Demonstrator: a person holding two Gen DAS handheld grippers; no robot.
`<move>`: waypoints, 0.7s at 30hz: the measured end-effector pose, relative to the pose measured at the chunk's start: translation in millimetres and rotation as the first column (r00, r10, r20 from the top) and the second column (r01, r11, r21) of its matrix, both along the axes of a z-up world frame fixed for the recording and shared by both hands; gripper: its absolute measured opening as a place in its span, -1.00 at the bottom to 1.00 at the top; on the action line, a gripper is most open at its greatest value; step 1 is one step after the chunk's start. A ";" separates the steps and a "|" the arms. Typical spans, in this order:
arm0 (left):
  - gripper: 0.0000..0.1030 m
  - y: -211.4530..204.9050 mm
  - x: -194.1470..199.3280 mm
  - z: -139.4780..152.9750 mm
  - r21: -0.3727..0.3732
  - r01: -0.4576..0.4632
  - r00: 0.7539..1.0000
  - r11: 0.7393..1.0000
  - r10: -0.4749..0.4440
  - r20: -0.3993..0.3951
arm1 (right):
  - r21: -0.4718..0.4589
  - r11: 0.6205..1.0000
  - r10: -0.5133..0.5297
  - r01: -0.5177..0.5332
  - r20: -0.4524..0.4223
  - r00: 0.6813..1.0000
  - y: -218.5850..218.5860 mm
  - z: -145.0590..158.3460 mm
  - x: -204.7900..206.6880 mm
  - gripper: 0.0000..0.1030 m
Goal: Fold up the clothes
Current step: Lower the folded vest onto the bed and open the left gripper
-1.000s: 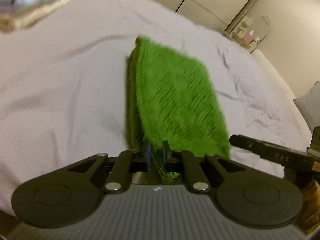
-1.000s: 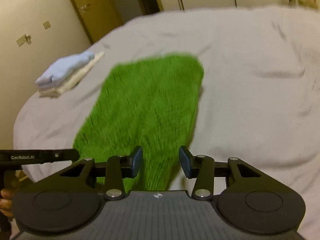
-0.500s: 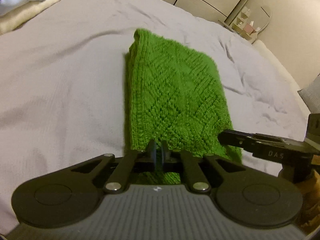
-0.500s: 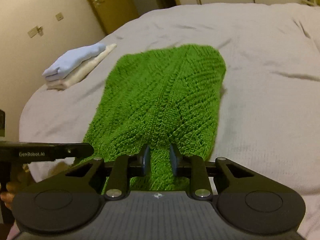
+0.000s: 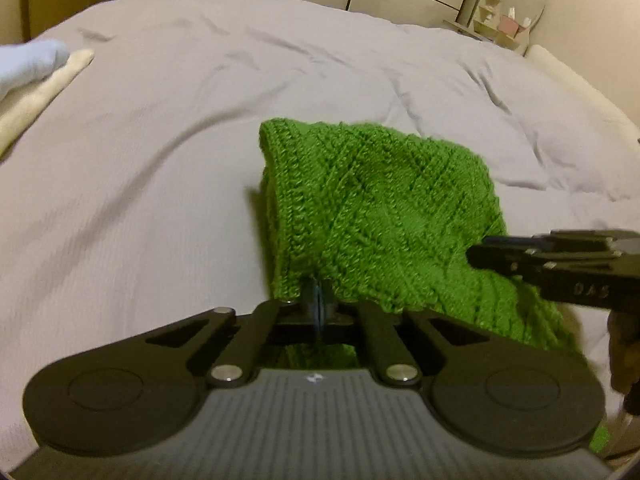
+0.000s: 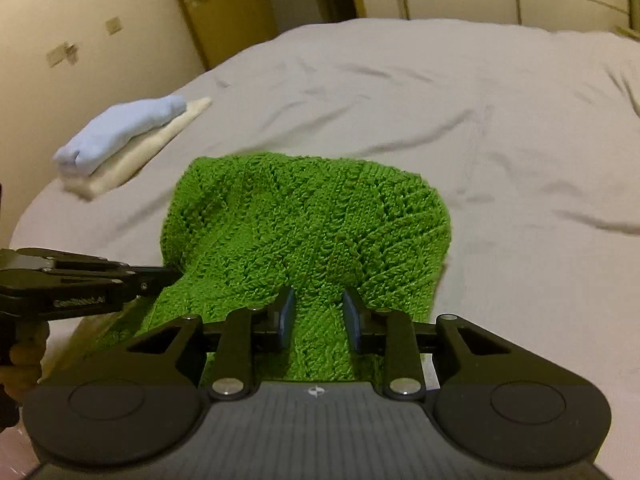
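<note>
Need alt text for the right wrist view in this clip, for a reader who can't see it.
The right gripper, fingers apart with green knit between them, reaches over a green knitted garment partly folded on a grey bedsheet. The left gripper comes in from the left and meets the garment's edge. A folded blue and cream stack lies beyond.

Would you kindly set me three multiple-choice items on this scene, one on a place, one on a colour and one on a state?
1. Where does the folded stack lie?
A. on the bed's left side
B. on the green knit
C. on the floor

2. What colour is the stack's top piece?
A. red
B. light blue
C. black

3. How is the left claw?
A. wide open
B. out of view
C. shut on the green knit

Answers:
1 A, it sits on the bed sheet, left of the green knit and apart from it.
2 B, light blue over cream.
3 C, its fingers meet under the knit's edge; the right claw shows a gap.
</note>
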State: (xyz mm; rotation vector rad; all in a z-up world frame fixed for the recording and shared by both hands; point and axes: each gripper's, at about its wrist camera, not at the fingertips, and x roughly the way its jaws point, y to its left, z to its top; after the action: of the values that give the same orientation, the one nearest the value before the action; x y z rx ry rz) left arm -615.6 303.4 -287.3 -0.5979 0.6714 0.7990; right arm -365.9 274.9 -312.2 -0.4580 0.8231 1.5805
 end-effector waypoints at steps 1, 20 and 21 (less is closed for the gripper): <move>-0.95 1.5 -3.1 6.1 -0.021 -0.008 1.000 1.000 0.008 0.015 | 0.007 1.000 0.007 -0.007 -0.004 1.000 0.0 6.5 1.8 -0.44; -0.92 70.7 22.9 4.0 0.031 0.015 1.000 0.999 -0.015 -0.006 | -0.027 0.996 -0.090 0.089 -0.024 0.996 69.3 -7.6 47.9 -0.41; -0.92 68.2 23.3 10.1 0.032 0.007 1.000 0.999 -0.006 -0.011 | -0.019 0.995 -0.095 0.095 -0.022 0.995 66.6 -3.8 48.0 -0.42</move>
State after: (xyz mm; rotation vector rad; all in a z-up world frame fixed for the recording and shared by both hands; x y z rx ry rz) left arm -592.2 371.6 -277.2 -0.5627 0.6690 0.8059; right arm -317.9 341.5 -316.0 -0.4087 0.8648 1.4940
